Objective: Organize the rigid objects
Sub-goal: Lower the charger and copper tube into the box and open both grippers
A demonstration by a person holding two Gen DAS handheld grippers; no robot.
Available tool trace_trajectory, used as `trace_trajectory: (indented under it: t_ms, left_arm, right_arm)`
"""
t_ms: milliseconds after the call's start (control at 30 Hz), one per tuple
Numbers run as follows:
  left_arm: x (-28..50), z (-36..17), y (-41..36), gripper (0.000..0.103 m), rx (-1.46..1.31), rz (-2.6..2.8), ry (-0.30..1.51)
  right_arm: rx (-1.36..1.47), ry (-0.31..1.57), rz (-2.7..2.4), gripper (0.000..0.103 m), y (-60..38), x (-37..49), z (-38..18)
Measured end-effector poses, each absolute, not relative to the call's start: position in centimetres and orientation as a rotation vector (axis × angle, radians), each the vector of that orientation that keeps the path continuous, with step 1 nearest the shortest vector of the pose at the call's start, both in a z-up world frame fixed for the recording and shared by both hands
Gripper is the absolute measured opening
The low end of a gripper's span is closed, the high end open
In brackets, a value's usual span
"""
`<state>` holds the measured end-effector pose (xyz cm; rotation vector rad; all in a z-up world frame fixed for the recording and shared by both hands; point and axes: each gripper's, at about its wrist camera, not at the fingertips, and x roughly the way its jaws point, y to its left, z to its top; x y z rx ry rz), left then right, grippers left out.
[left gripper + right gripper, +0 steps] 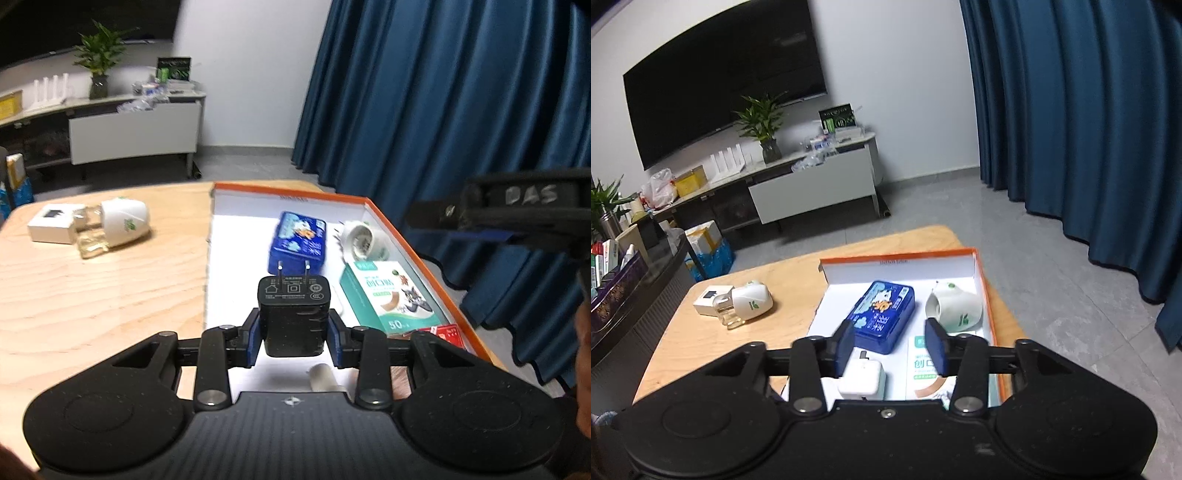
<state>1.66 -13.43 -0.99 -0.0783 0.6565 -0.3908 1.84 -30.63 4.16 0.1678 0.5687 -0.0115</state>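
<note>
My left gripper (294, 326) is shut on a black plug charger (293, 299), prongs pointing away, held over the near part of an orange-rimmed white box (400, 230). In the box lie a blue tin (297, 240), a white plug-in device (364, 240) and a green-white plaster box (386, 295). In the right wrist view my right gripper (891, 347) stands open above the box (897, 254). A white cube charger (862, 380) lies just below its blue pads (846, 345), which do not press on it. The blue tin (882, 315) lies just beyond.
On the wooden table (92, 302), left of the box, lie a small white carton (51, 223) and a white device with a glass bottle (123, 221). A red packet (448, 332) sits at the box's near right corner. Blue curtains (443, 110) hang to the right.
</note>
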Motion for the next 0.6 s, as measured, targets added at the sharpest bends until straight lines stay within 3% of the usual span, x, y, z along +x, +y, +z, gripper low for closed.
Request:
trace_trajectory:
  t_ms: [467, 600]
  left_arm:
    - [2.8, -1.8, -15.3, 0.04, -0.067, -0.461, 0.695]
    - [2.0, -0.8, -15.4, 0.068, -0.054, -0.429, 0.676]
  right_arm:
    - [0.222, 0.548, -0.08, 0.067, -33.3, -0.6, 4.7]
    - [0.203, 0.543, -0.074, 0.073, -32.5, -1.1, 5.0]
